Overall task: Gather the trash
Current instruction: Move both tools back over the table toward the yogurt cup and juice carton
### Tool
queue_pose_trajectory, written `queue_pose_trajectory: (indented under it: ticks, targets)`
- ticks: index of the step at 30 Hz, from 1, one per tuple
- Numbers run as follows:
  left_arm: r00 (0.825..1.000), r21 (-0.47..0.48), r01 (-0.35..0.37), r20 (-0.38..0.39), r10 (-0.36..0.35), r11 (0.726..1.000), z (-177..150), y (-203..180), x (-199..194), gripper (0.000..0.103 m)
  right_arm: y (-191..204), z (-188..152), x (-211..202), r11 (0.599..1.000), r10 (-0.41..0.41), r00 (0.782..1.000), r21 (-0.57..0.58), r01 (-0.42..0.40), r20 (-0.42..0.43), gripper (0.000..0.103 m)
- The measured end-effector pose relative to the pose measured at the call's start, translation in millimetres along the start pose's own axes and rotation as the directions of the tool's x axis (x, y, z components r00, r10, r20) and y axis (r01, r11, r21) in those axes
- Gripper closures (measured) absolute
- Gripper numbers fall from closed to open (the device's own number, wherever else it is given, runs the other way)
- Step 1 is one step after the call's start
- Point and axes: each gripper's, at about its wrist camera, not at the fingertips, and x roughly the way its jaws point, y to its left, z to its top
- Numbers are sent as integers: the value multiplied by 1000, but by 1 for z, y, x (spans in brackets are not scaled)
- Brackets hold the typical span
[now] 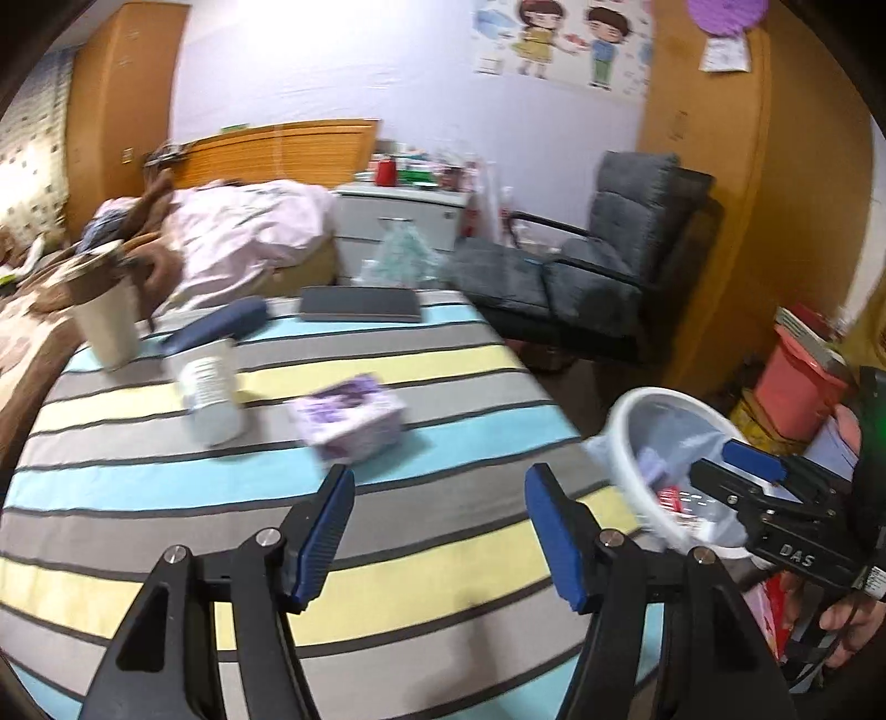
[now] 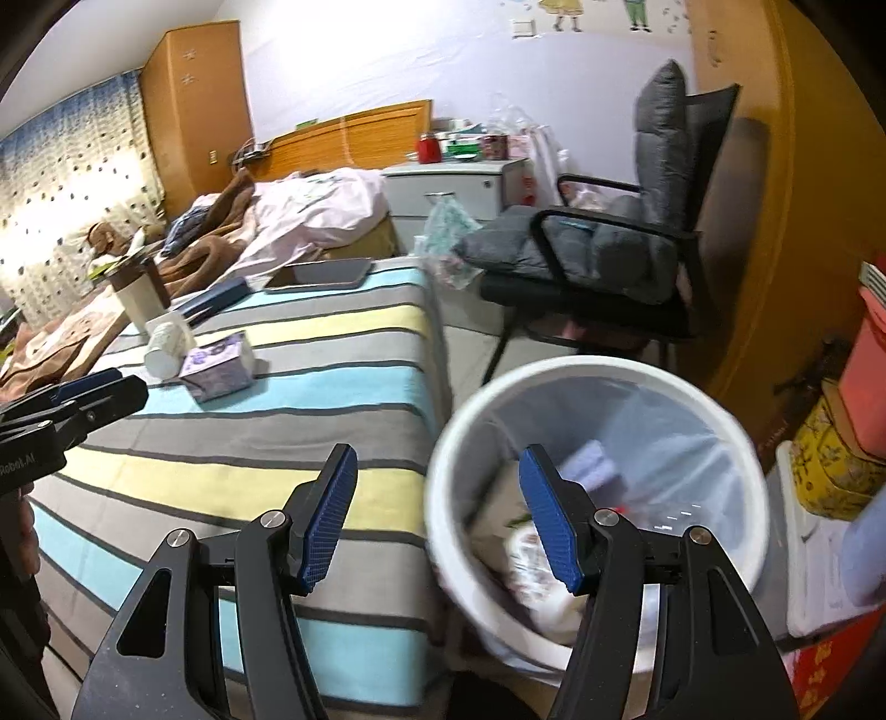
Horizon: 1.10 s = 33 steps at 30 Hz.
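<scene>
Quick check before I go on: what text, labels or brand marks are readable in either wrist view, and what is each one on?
"DAS": white letters on the body of the right gripper, seen from the left wrist.
"Robot.AI": on the body of the left gripper, seen from the right wrist; its start is cut off by the frame edge.
Print on the tipped white cup: blurred, unreadable.
Purple tissue pack: blurred.
Wall poster: no legible words.

Striped cloth cover [image 1: 387,531], smooth white plastic bin [image 2: 720,421]

"DAS" on right tool [image 1: 753,471]; "Robot.AI" on left tool [image 2: 83,387].
</scene>
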Motion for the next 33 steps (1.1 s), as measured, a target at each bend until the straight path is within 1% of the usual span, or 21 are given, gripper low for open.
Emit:
queue_pose_trajectory:
  ticks: [7,13,15,20,24,26,29,33]
  targets:
    - [996,-89,-88,7,88,992,-3,63,-7,36,41,11,22,996,74,997,-44,-75,-28,40]
    - [992,-119,-126,2,127,985,-1,100,-6,36,75,21,45,986,142,988,-86,-146,-55,40]
    - [990,-121,-141,-5,141,983,-1,109,-5,36,86,26,53,984,148,987,-93,-154,-69,40]
    - [990,-124,-138,-24,136,983,0,123,4,36,110,32,75,972,197,974,-107,-209,-111,40]
    - [993,-123,-113,-41,108,986,3,130,16,36,120,32,95,966,211,962,-112,-232,-171,40]
    - [995,-138,-98,-50,92,986,6,134,23,36,125,33,105,959,214,955,-139,-246,-206,40]
    - [994,-133,-99,-57,92,986,10,138,31,35,125,36,115,964,168,960,-168,-208,-224,40]
    - [994,-136,-100,-67,91,986,15,145,40,35,114,44,125,973,145,961,-142,-182,-234,40]
